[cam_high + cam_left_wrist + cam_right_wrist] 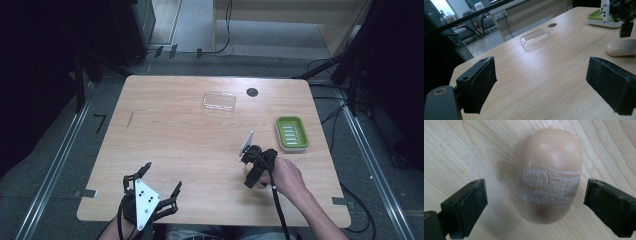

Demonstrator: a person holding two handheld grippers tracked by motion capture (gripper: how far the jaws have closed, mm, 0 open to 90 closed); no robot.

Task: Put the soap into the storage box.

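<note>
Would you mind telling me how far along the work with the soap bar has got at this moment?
Early stage. Nothing looks finished: the soap bar lies on the table, the green soap dish holds nothing, and the clear lid sits apart. In hand: the right gripper is open with its jaws either side of the bar, not touching it. Probably left: gripping, moving and perhaps covering it. The left gripper is open and idle.

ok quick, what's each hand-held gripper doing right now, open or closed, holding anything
Left hand-held gripper: open, holding nothing, above bare table.
Right hand-held gripper: open, jaws either side of the soap bar, not gripping it.
</note>
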